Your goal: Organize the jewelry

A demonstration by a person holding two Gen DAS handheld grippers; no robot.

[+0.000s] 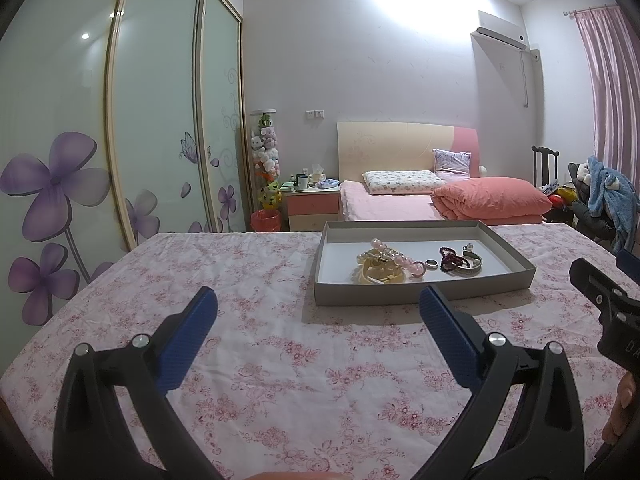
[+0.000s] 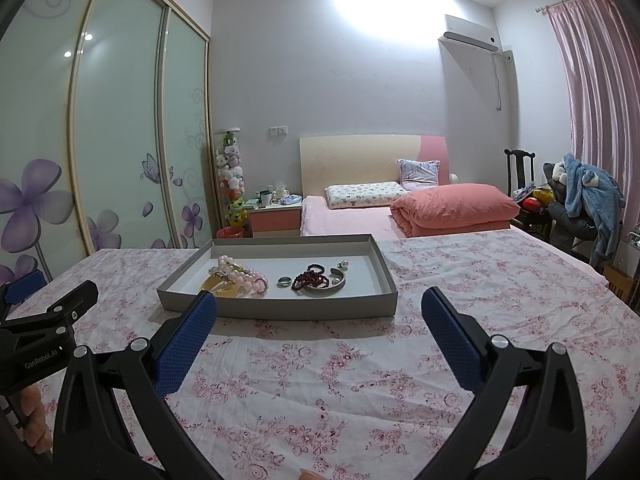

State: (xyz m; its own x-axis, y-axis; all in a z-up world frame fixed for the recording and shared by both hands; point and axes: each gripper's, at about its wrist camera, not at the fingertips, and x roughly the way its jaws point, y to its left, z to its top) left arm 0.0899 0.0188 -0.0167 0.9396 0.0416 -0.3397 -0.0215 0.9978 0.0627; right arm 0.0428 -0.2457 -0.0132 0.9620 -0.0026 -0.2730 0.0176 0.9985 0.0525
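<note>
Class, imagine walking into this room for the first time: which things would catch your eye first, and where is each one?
The grey tray on the floral tablecloth draws the eye first, holding a pink bead bracelet, a small ring, dark red beads and a silver bangle. In the foreground, the open left gripper and open right gripper point toward it, both empty. Behind stands a pink bed, with purple-flowered wardrobe doors at left.
</note>
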